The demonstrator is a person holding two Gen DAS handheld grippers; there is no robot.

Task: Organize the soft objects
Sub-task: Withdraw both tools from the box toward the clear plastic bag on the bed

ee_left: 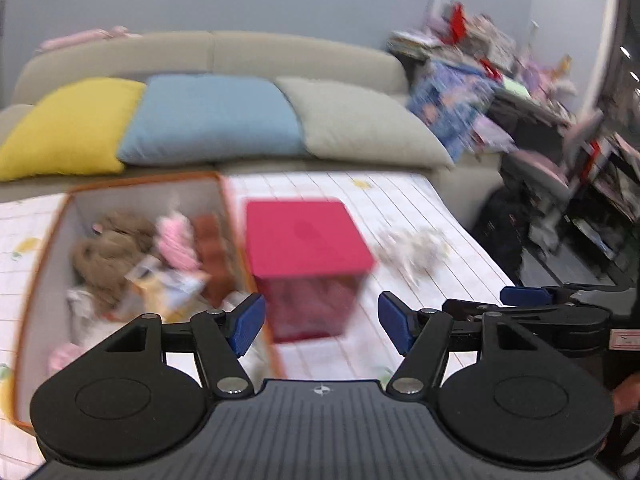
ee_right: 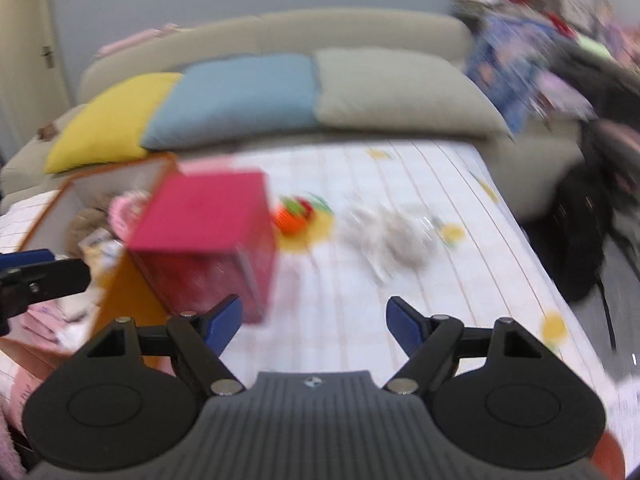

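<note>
Reaching with the empty, wide-apart right gripper (ee_right: pixel 314 322) toward the blurred grey-white toy (ee_right: pixel 390 240), probably plush, approach slowly; left gripper (ee_left: pixel 321 322) is also apart.

the cube box (ee_left: pixel 308 256) stands on the table (ee_left: pixel 432 216); just left of it the open bin (ee_left: pixel 48 240) holds plush toys (ee_left: pixel 112 252), right of it lies a crumpled cloth (ee_left: pixel 412 248), behind it the sofa (ee_left: pixel 224 52) carries cushions (ee_left: pixel 212 120)

motion blur smears both views. grey-white soft toy (ee_right: pixel 390 236) shapeless, kind unreadable. orange-green toy (ee_right: pixel 298 214) half hidden behind pink box (ee_right: pixel 208 220). orange bin (ee_left: pixel 44 248) cut by left edge, contents indistinct.
</note>
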